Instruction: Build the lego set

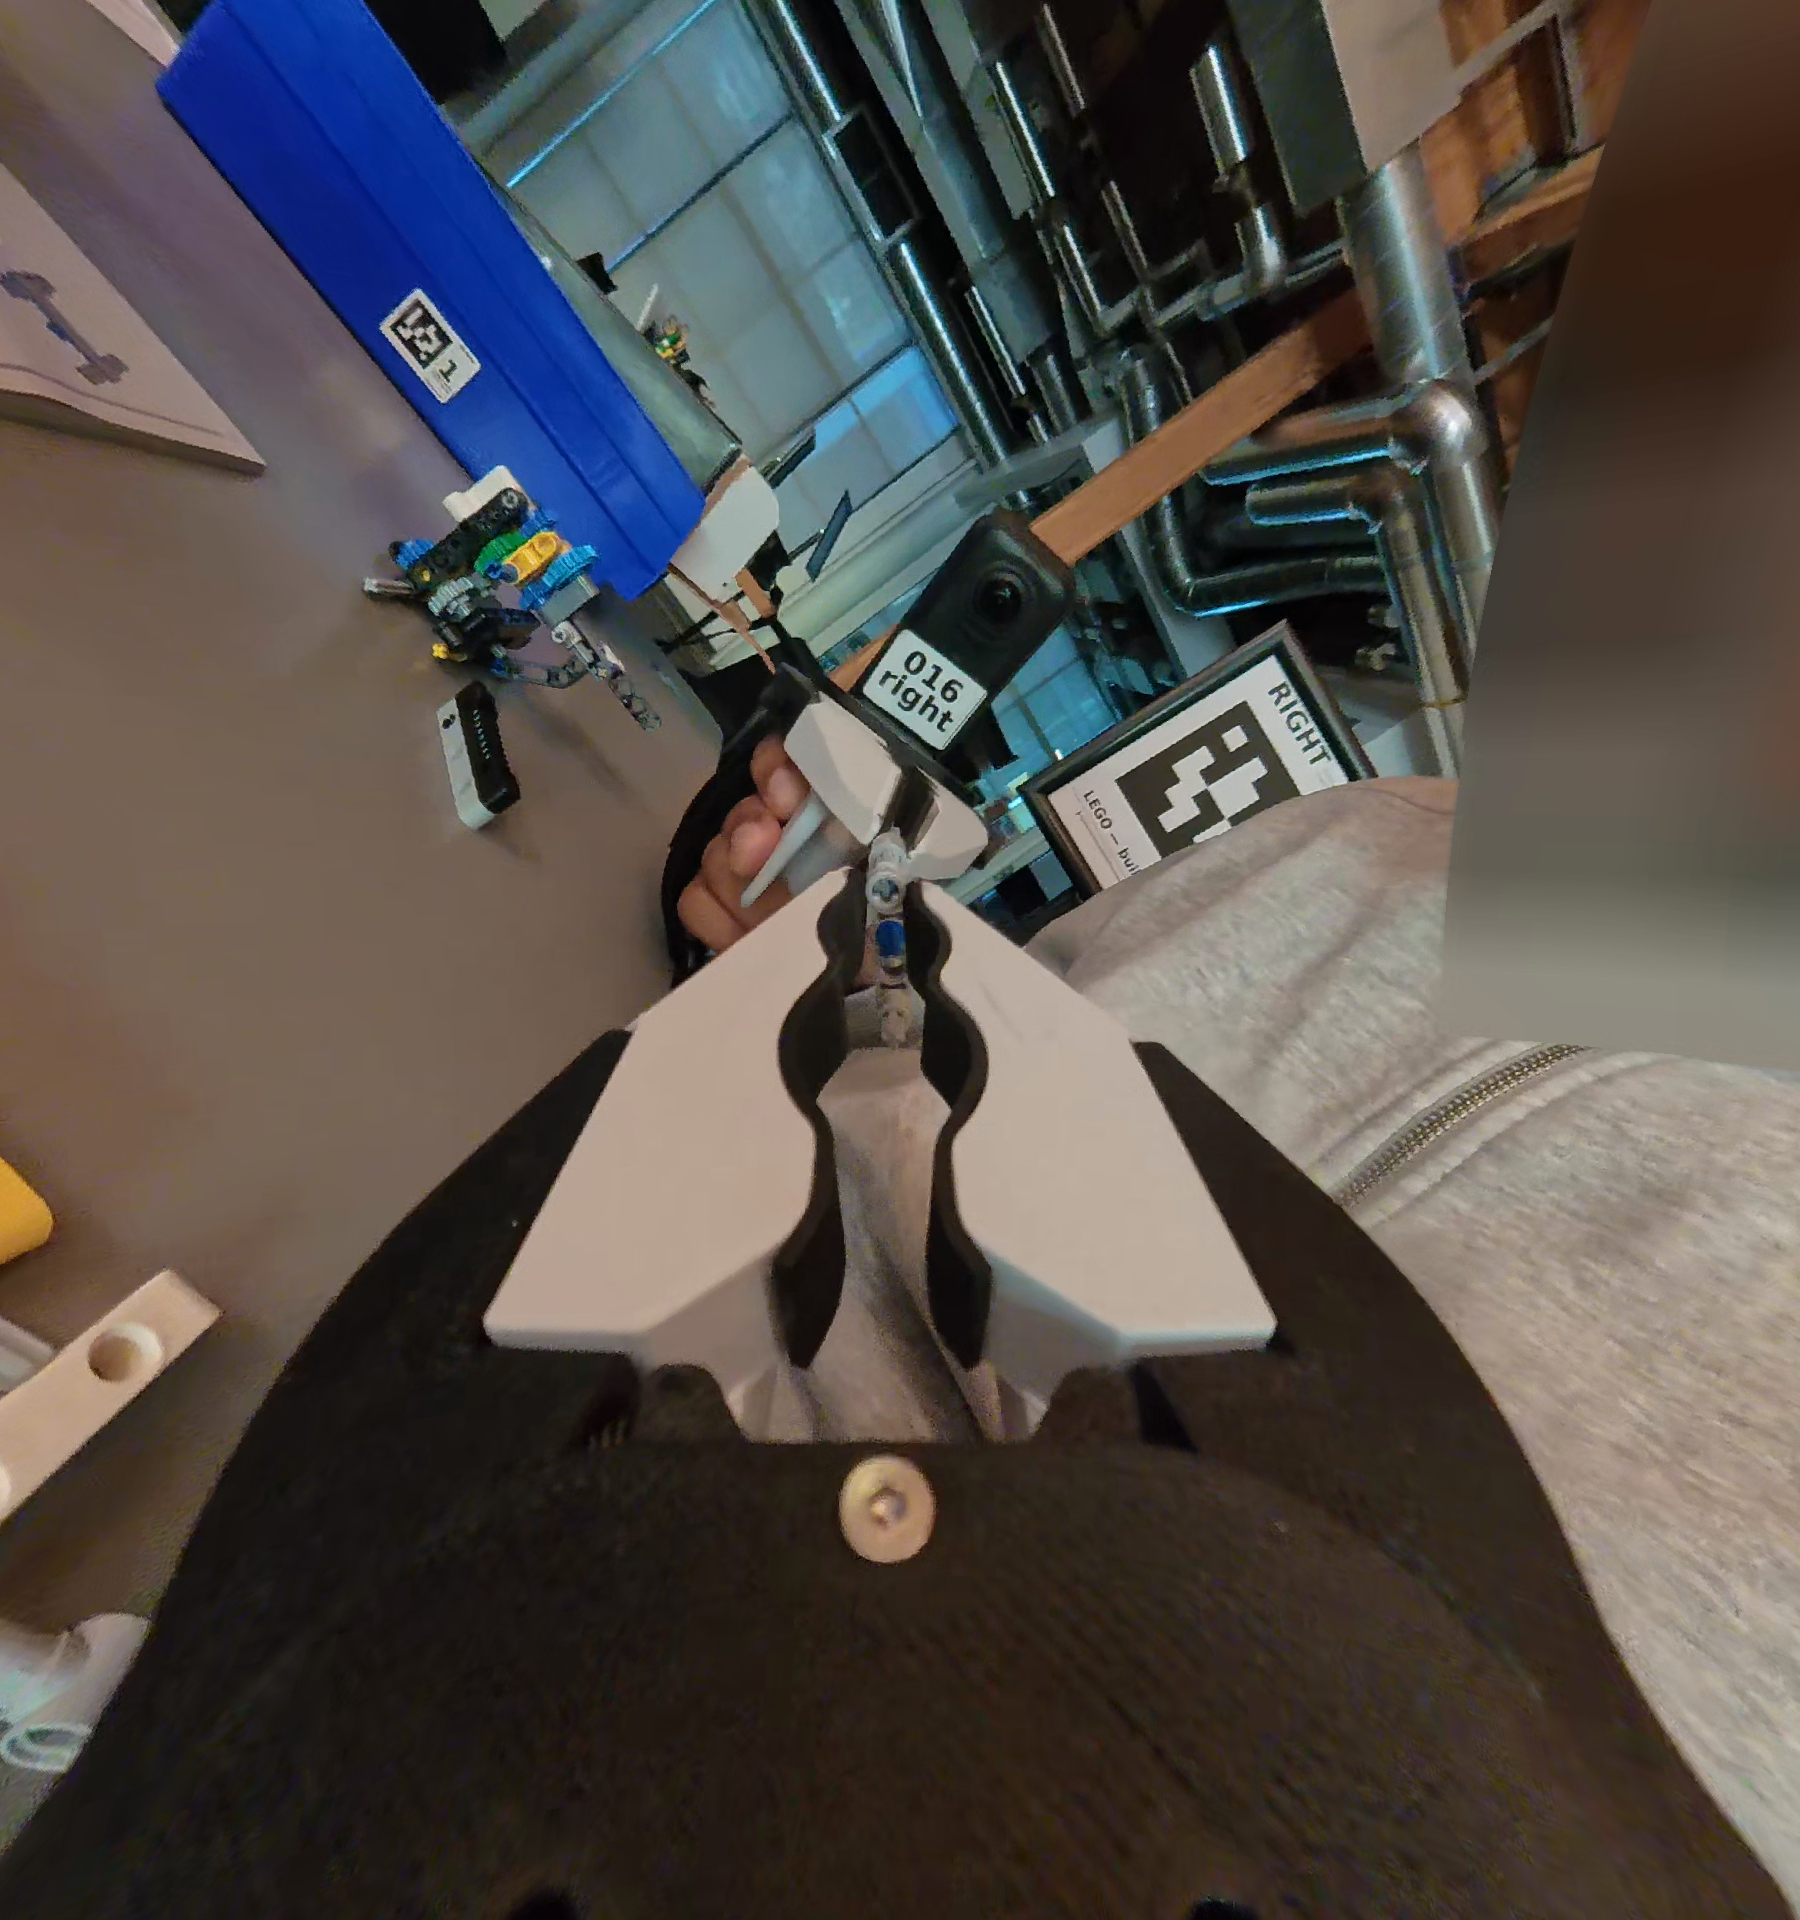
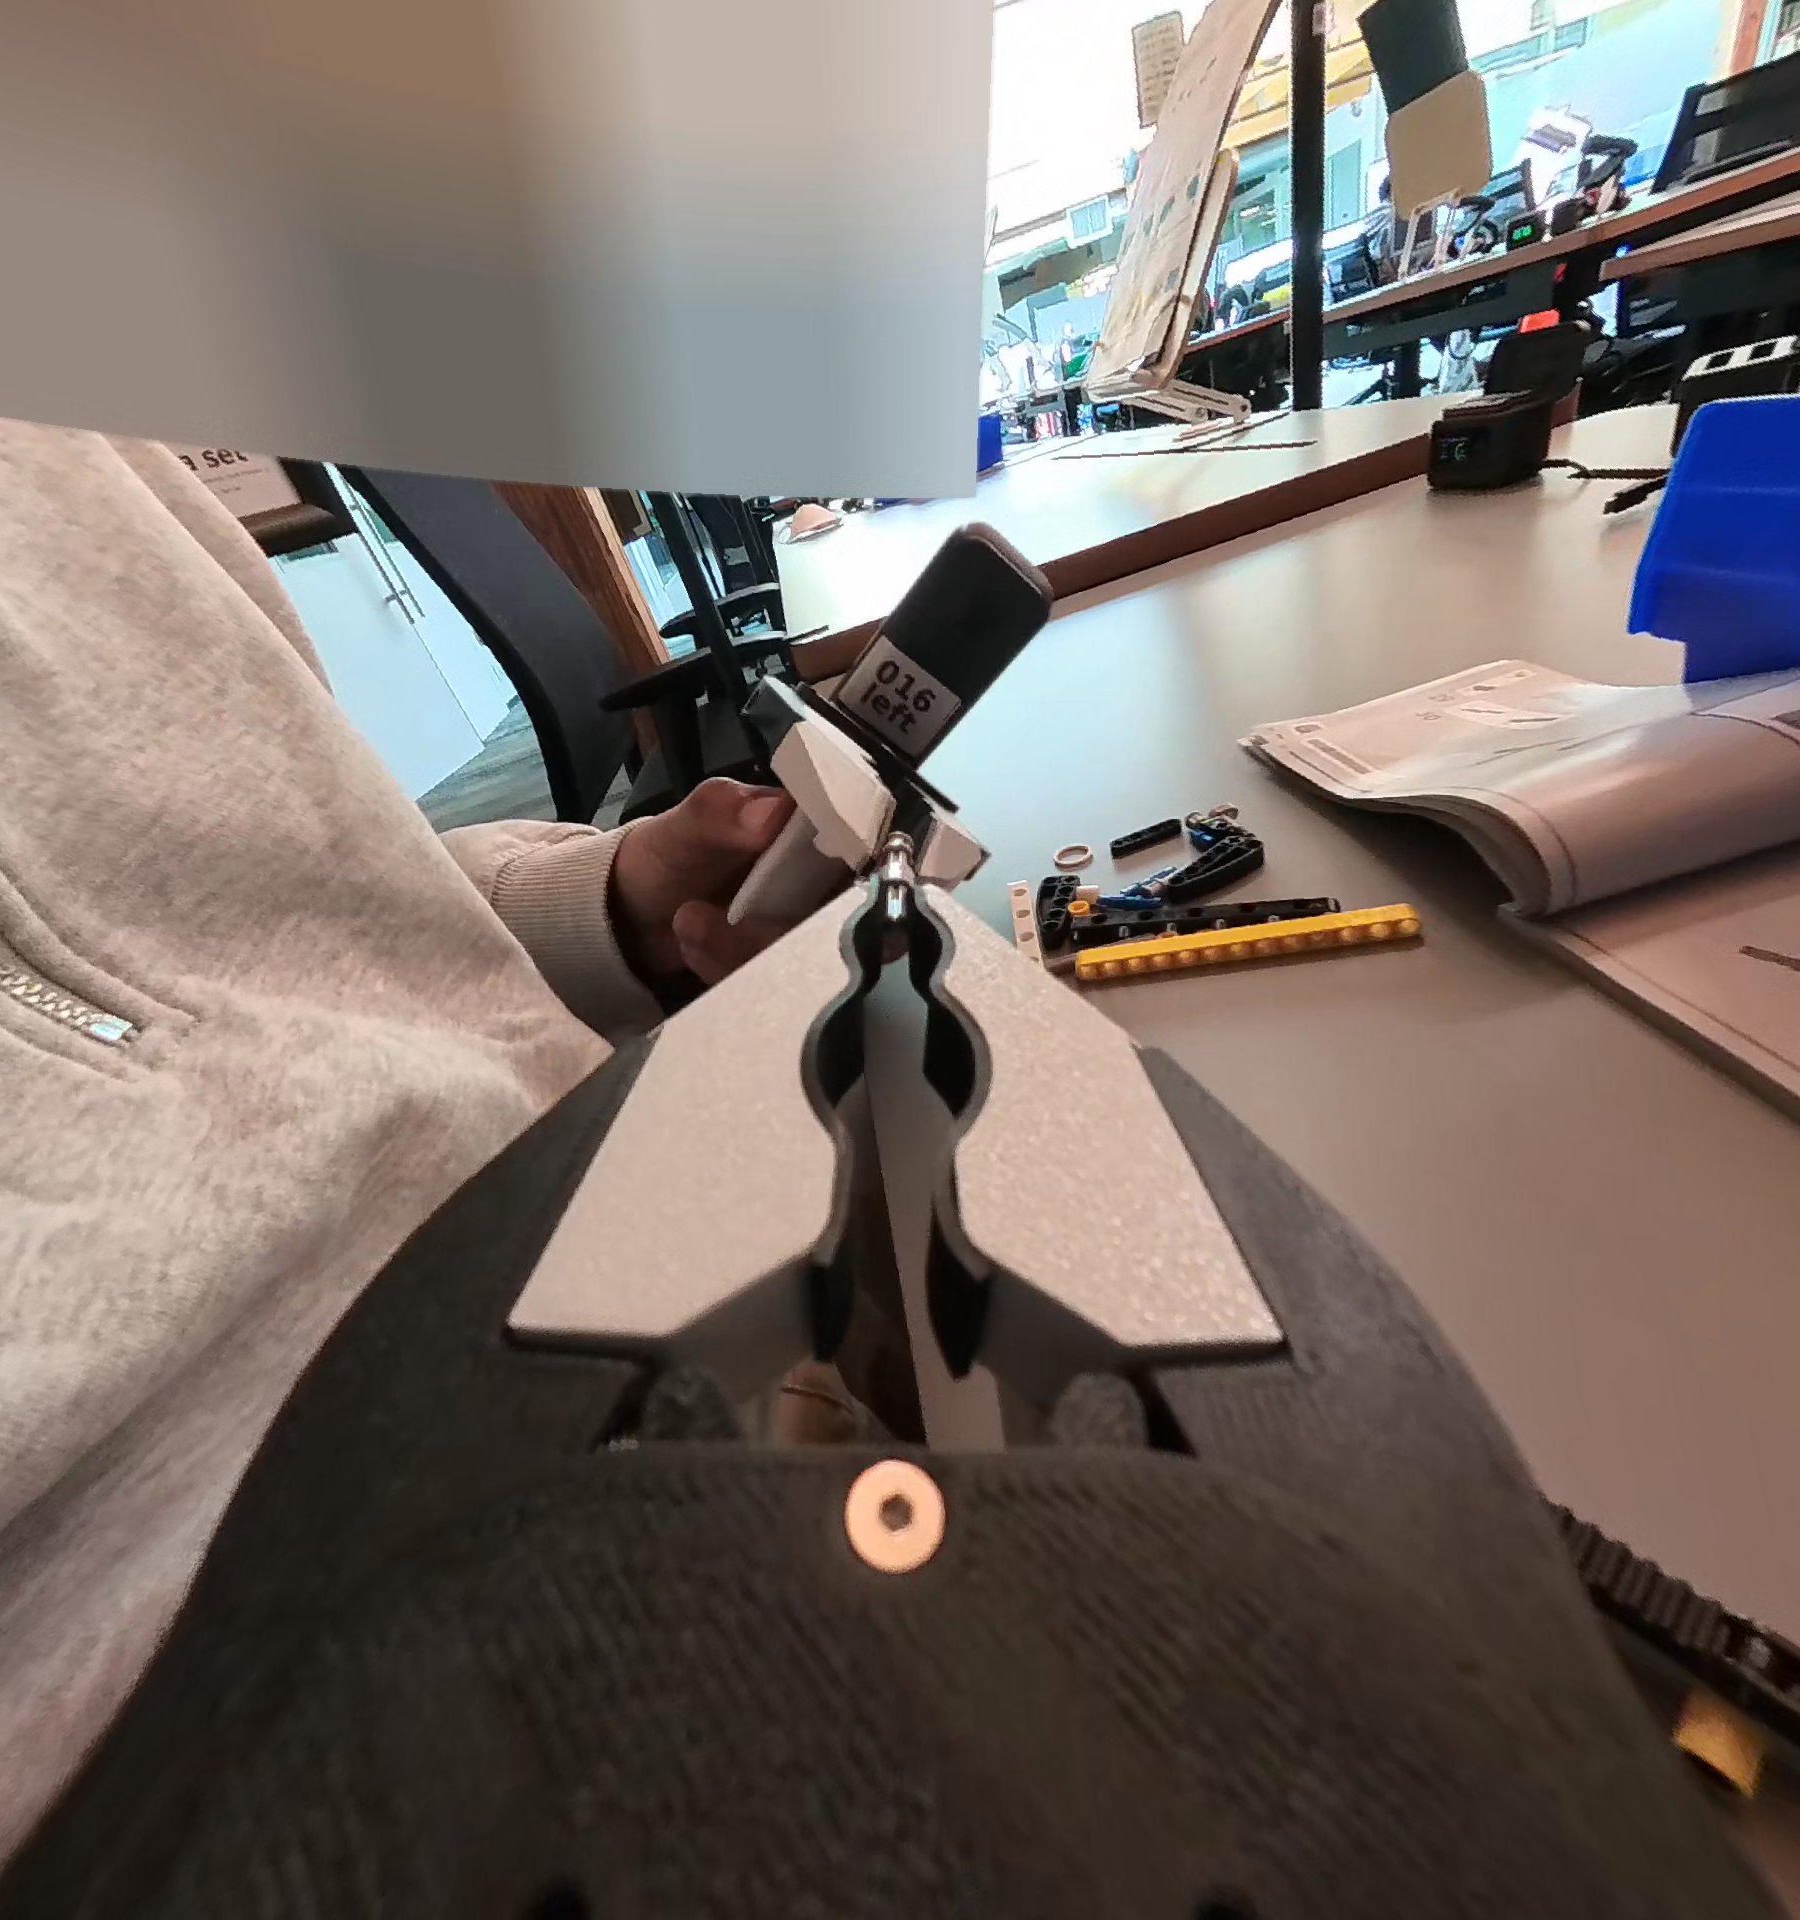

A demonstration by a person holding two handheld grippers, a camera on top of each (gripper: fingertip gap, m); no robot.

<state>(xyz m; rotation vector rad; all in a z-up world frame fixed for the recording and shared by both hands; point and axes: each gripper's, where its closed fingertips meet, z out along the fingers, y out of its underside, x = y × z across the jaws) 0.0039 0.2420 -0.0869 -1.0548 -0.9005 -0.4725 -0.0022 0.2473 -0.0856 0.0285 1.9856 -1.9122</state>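
Right now I have both claws raised off the bench, tip to tip, in front of the person's grey zip hoodie (image 1: 1498, 1195). My left claw (image 1: 888, 940) is closed on a thin Lego rod (image 1: 888, 935), light grey with blue collars, which runs along the gap between its fingers and pokes out past the tips. My right claw (image 2: 894, 920) is closed on the same rod's far end (image 2: 896, 883), where it looks like a shiny grey pin. So the piece is held between the two claws, in the air, one at each end.

In the left wrist view the right claw sits just beyond my own fingertips, with a hand (image 1: 745, 852) wrapped round its handle. In the right wrist view the left claw's handle is in the other hand (image 2: 698, 873).

On the bench (image 1: 200, 779) lies a part-built Lego assembly (image 1: 496, 592) of blue, black, yellow and green pieces, close to a blue bin (image 1: 428, 281). A black and white block (image 1: 478, 753) lies just beside it. An open instruction booklet (image 2: 1561, 779) rests on the bench, and near it are loose parts: a long yellow beam (image 2: 1249, 943), black beams (image 2: 1187, 883) touching it, and a small pale ring (image 2: 1074, 856).
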